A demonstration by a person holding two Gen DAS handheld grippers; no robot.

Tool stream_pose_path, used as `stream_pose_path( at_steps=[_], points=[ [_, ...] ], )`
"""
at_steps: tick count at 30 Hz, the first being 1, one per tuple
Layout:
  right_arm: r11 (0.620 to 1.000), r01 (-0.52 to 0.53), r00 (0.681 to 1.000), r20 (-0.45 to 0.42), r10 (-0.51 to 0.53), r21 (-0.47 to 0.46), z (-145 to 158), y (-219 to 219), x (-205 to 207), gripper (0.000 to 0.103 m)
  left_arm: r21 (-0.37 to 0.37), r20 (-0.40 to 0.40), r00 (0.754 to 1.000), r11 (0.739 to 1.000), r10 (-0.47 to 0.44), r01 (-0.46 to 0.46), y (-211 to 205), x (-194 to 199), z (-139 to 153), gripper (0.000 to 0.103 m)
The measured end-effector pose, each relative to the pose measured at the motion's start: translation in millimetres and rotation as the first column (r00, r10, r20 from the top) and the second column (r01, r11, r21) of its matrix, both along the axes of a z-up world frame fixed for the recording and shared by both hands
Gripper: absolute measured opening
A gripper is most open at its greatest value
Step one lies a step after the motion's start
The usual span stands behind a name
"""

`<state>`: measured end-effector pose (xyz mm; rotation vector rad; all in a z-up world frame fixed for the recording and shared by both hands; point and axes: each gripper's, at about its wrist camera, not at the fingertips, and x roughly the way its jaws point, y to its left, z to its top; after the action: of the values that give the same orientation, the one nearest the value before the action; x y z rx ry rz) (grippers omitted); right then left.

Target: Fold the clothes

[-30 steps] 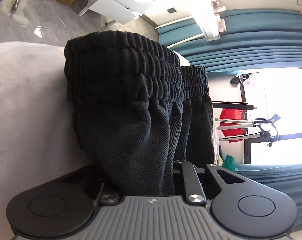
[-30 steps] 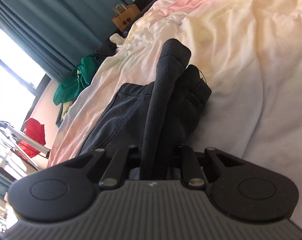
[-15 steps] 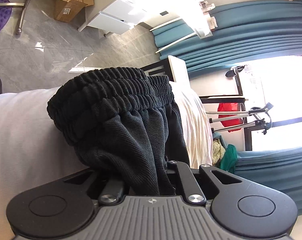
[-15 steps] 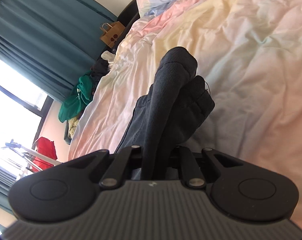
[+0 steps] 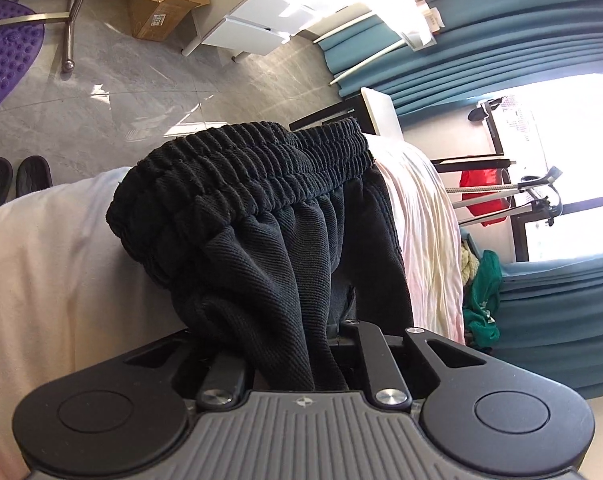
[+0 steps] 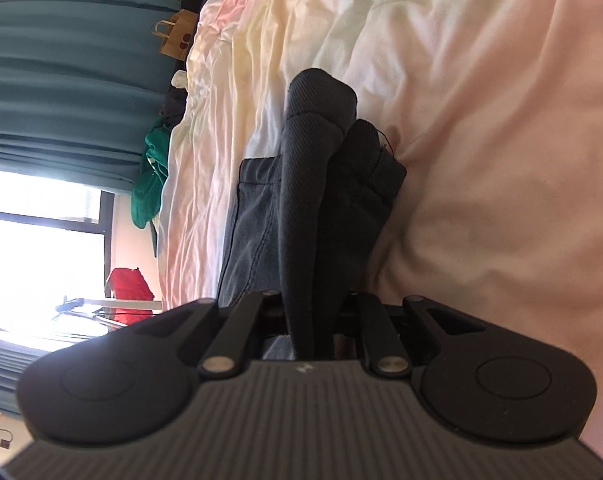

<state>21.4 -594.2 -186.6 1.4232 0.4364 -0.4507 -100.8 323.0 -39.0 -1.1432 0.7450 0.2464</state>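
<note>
**Both tongs pinched on the black trousers above the bed**

Our left gripper (image 5: 301, 360) is nearly closed on a bunch of the black ribbed-cotton trousers (image 5: 269, 248); its jaws have just been widening a little, the cloth between them. The elastic waistband (image 5: 245, 176) runs from 8 to 2 o'clock across that view. Our right gripper (image 6: 309, 328) is clamped tight on a folded trouser leg (image 6: 313, 168), whose long axis points to 12 o'clock. The trousers hang over the pale crumpled bedsheet (image 6: 481, 160). At 11 o'clock we see a brown paper bag (image 6: 177, 36) and a cardboard box (image 5: 161, 4); its label is unreadable.
</note>
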Motion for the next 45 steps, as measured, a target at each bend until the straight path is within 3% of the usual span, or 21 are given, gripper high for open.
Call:
stream_pose_path(
  at_steps=[4, 6, 9, 14, 17, 20, 25, 32, 37, 41, 45],
  points=[
    [1.0, -0.008, 1.0, -0.003, 0.008, -0.01, -2.2, -1.0, 1.5, 0.011, 0.059, -0.051, 0.997, 0.997, -0.049, 0.052, -15.3, 6.7, 2.4, 0.024],
    [1.0, -0.007, 1.0, 0.005, 0.007, 0.003, -4.9, -2.2, 0.2, 0.011, 0.092, -0.093, 0.994, 0.994, -0.057, 0.066, -19.8, 7.3, 6.0, 0.035],
    [1.0, -0.015, 1.0, 0.008, 0.015, 0.002, -5.6, -3.2, 0.5, 0.011, 0.153, -0.165, 0.983, 0.983, -0.078, 0.104, -21.9, 5.6, 21.6, 0.045],
    [1.0, -0.019, 1.0, 0.0, 0.019, -0.013, -3.7, -2.4, 1.0, 0.011, 0.238, -0.203, 0.974, 0.96, -0.097, 0.145, -23.2, -8.3, 58.3, 0.059],
    [1.0, -0.019, 1.0, -0.003, 0.019, -0.019, -3.0, -2.0, 0.7, 0.011, 0.336, -0.188, 0.976, 0.926, -0.111, 0.17, -31.2, -17.2, 87.8, 0.066],
    [1.0, -0.023, 1.0, -0.002, 0.023, -0.02, -2.9, -3.0, 1.1, 0.011, 0.444, -0.171, 0.975, 0.873, -0.139, 0.203, -49.5, -14.7, 121.7, 0.066],
    [0.999, -0.026, 1.0, 0.002, 0.026, -0.019, -3.4, -3.4, 0.9, 0.011, 0.529, -0.084, 0.971, 0.816, -0.223, 0.233, -90.6, 0.8, 149.7, 0.067],
    [0.999, -0.03, 1.0, 0.0, 0.03, -0.027, -3.5, -3.3, 1.5, 0.011, 0.585, -0.019, 0.929, 0.749, -0.37, 0.311, -180.0, 50.2, 126.7, 0.067],
    [0.999, -0.034, 0.999, 0.0, 0.034, -0.032, -5.2, -3.4, 1.1, 0.011, 0.664, -0.047, 0.878, 0.641, -0.476, 0.384, -258.5, 91.4, 85.0, 0.067],
    [0.999, -0.031, 0.999, 0.007, 0.031, -0.027, -6.6, -3.0, 0.1, 0.011, 0.699, -0.049, 0.86, 0.598, -0.508, 0.392, -299.5, 113.4, 50.6, 0.067],
    [1.0, -0.031, 0.998, 0.049, 0.031, -0.002, -8.8, -4.9, -1.7, 0.011, 0.776, -0.057, 0.851, 0.512, -0.523, 0.367, -321.9, 124.9, 20.6, 0.067]
  ],
)
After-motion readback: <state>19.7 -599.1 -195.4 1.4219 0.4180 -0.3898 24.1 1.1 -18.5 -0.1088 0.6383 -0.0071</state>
